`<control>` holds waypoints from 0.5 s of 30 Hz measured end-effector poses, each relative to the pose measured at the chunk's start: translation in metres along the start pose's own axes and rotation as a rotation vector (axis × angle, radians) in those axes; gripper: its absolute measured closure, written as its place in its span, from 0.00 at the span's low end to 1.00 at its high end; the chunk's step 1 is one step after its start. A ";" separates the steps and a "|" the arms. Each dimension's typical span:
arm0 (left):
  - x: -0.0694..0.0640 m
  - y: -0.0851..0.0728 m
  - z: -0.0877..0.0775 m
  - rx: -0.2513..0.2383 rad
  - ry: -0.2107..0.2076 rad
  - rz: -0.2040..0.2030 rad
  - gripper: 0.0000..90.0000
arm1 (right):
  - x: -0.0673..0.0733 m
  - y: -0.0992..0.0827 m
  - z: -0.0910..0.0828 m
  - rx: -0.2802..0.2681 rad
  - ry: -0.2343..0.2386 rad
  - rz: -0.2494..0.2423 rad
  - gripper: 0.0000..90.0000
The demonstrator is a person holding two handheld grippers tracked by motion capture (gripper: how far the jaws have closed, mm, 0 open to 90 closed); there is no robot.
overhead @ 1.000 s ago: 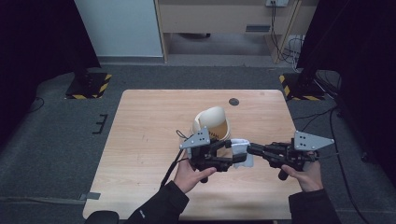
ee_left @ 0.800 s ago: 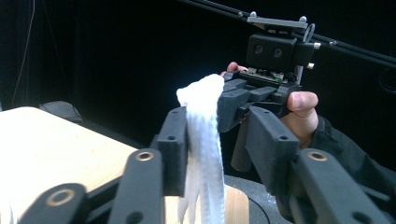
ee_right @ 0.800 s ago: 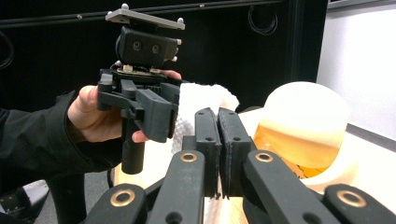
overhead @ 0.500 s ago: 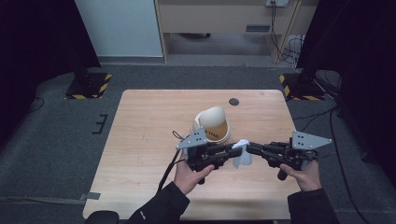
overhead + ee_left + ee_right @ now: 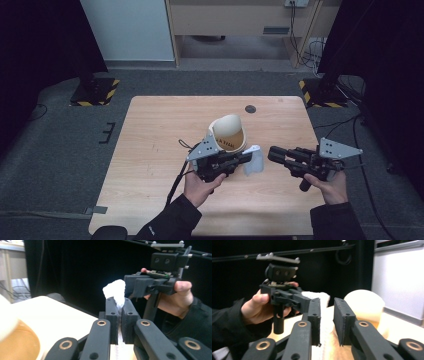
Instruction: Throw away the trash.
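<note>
A small white cloth (image 5: pixel 254 161) hangs from my left gripper (image 5: pixel 246 157), whose jaws have just closed on it. In the left gripper view the cloth (image 5: pixel 115 292) bunches up above the shut left gripper (image 5: pixel 119 304). My right gripper (image 5: pixel 272 154) sits just right of the cloth, level and pointing at it. Its jaws have just been opening. In the right gripper view the right gripper (image 5: pixel 327 303) shows a gap, its pads not pressing the cloth (image 5: pixel 320 297). A cream cup (image 5: pixel 227 132) with a brown inside lies tilted just behind the left gripper.
The wooden table (image 5: pixel 150 145) has bare room at its left and front. A small dark disc (image 5: pixel 250 109) lies near the far edge. Black stands with yellow-striped bases (image 5: pixel 95 90) flank the table on the grey floor.
The left jaws closed on the cloth and the right jaws opened off it. The cloth now hangs from the left gripper alone, with a small gap to the right one.
</note>
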State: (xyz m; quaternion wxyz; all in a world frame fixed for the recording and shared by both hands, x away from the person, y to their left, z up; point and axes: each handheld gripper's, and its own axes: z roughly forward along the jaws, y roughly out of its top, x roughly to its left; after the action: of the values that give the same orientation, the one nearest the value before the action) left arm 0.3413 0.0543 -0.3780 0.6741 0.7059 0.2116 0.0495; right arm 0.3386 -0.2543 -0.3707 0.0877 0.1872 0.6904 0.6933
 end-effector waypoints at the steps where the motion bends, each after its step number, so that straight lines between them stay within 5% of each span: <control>1: 0.000 0.000 0.000 0.000 0.000 0.000 0.95 | 0.000 0.000 0.000 0.000 0.000 0.000 0.83; 8: 0.013 0.004 -0.009 -0.003 0.081 0.041 0.95 | -0.018 -0.014 -0.009 0.031 -0.171 0.029 0.72; 15: 0.029 0.006 -0.014 -0.024 0.146 0.056 0.95 | -0.033 -0.040 -0.007 0.122 -0.252 0.046 0.66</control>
State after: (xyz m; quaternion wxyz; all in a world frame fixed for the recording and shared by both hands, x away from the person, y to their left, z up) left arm 0.3642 0.0783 -0.3772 0.6635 0.6980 0.2400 0.1222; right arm 0.3610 -0.2718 -0.4146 0.1464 0.2938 0.7101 0.6229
